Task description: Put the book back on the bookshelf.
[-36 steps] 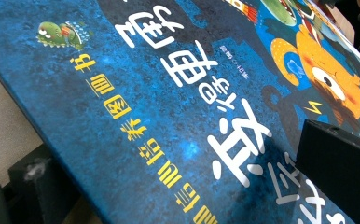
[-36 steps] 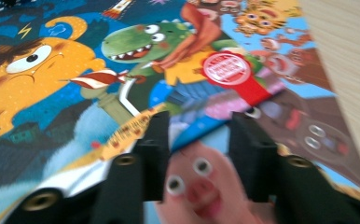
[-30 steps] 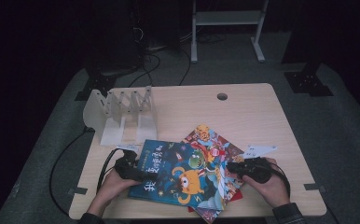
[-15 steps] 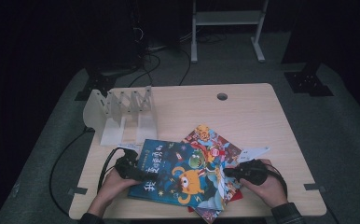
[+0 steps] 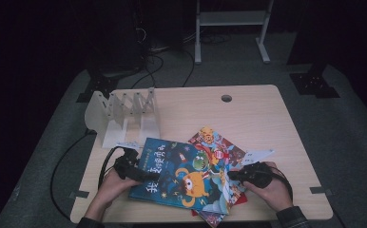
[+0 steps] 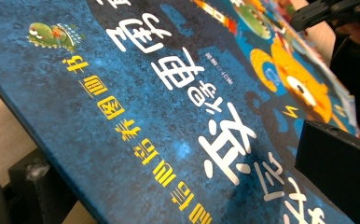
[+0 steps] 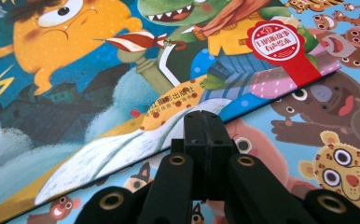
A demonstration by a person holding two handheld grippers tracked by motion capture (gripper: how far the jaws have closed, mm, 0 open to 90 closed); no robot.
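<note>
The left gripper [image 5: 146,175] clamps the left edge of the dark blue monster picture book [image 5: 186,178], topmost on a book pile on the wooden table [image 5: 257,118]. The right gripper [image 5: 232,175], jaws pressed together on nothing, touches the book's right edge. Behind stands a white slotted book rack [image 5: 124,114], nothing in its slots.

Dim, dark surroundings; lit tabletop; gripper views sharp, slightly soft.

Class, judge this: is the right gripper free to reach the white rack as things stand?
Probably not directly. The right gripper, jaws shut, sits at the blue book's right edge, while the rack stands at the far left beyond the book and the left gripper.
</note>
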